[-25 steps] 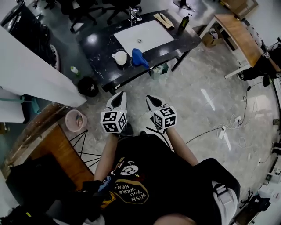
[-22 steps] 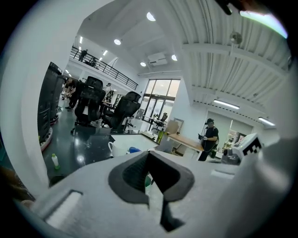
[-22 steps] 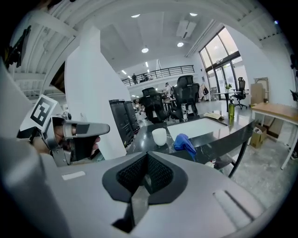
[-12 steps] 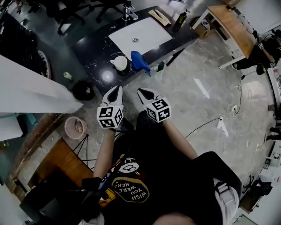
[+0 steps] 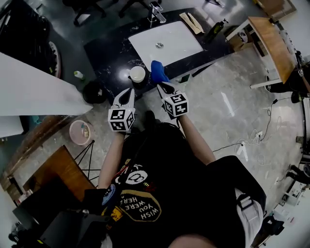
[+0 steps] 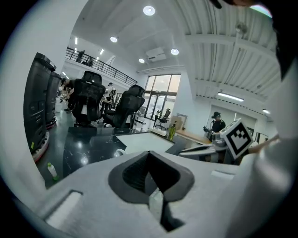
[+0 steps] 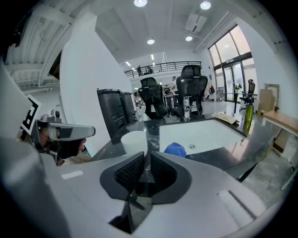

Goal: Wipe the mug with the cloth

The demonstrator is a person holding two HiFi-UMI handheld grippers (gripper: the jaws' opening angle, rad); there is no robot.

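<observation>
A white mug stands near the front edge of the black counter, with a crumpled blue cloth just to its right. My left gripper hangs short of the counter edge below the mug, its jaws shut and empty. My right gripper reaches the counter edge just below the cloth. Its jaws have just been opening and stand a narrow gap apart with nothing between them. In the right gripper view the mug and the cloth lie straight beyond the right gripper.
A white sink basin with a faucet fills the counter's middle; a dark bottle stands at its right end. A black bin and a pink bucket stand on the floor at left. A wooden desk is far right.
Both grippers have moved forward to the counter as the person stepped closer. The right one now sits just before the cloth, the left one below the mug.
</observation>
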